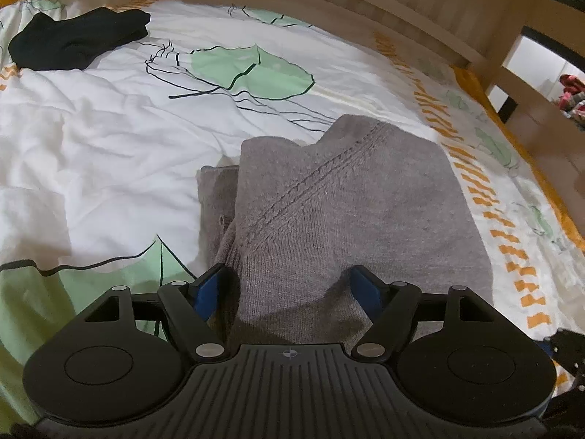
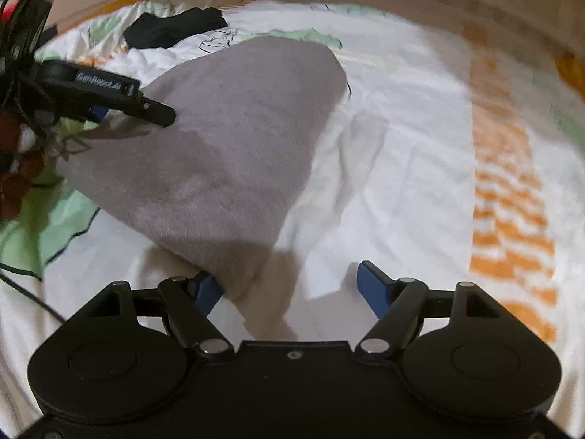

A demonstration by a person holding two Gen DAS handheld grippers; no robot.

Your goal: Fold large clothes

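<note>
A grey knitted sweater (image 1: 347,212) lies folded on the bed quilt (image 1: 109,139). It also shows in the right wrist view (image 2: 234,146). My left gripper (image 1: 289,281) is open, its blue pads on either side of the sweater's near edge. It also shows from the side in the right wrist view (image 2: 120,106), over the sweater's left corner. My right gripper (image 2: 289,285) is open; its left pad (image 2: 208,289) touches the sweater's near corner, its right pad over bare quilt.
A black folded garment (image 1: 76,40) lies at the far left of the bed; it also shows in the right wrist view (image 2: 175,29). A wooden bed frame (image 1: 420,18) runs along the far side. The quilt has an orange patterned border (image 1: 475,190) at right.
</note>
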